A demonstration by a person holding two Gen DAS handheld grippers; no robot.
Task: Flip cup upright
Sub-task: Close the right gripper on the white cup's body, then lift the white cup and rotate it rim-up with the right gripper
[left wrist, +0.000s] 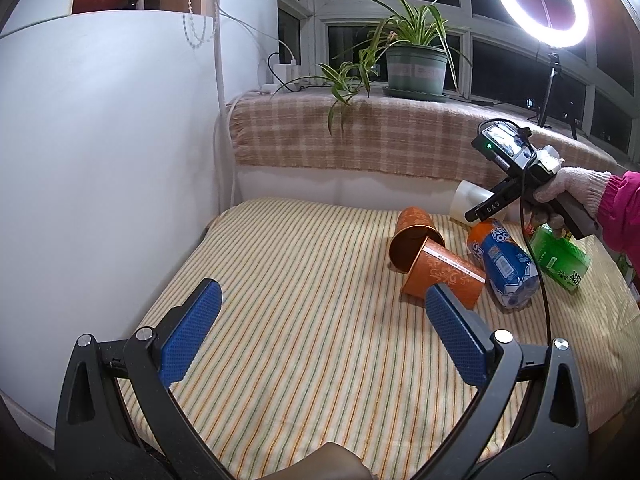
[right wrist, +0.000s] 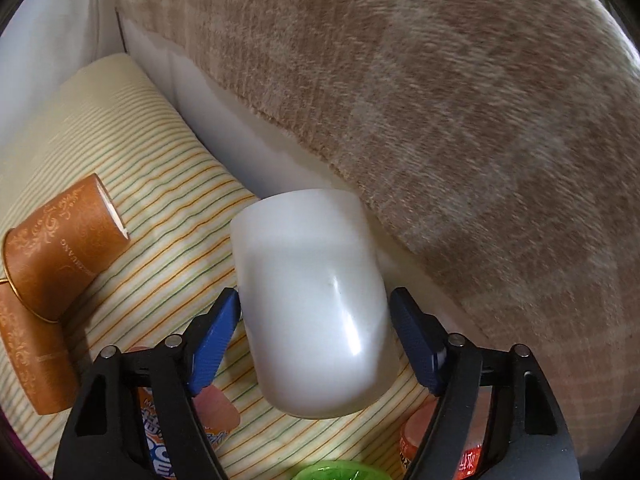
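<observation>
Up close, right tongs [right wrist: 316, 316] apart around white cup [right wrist: 312, 300], left tongs [left wrist: 320, 324] apart over striped cloth [left wrist: 304, 280].

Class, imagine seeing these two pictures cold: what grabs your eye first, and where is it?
The white cup fills the right wrist view, lying between the right gripper's open blue fingers. In the left wrist view, a glowing ring light blazes top right above two orange cups tipped over on the striped cloth.
</observation>
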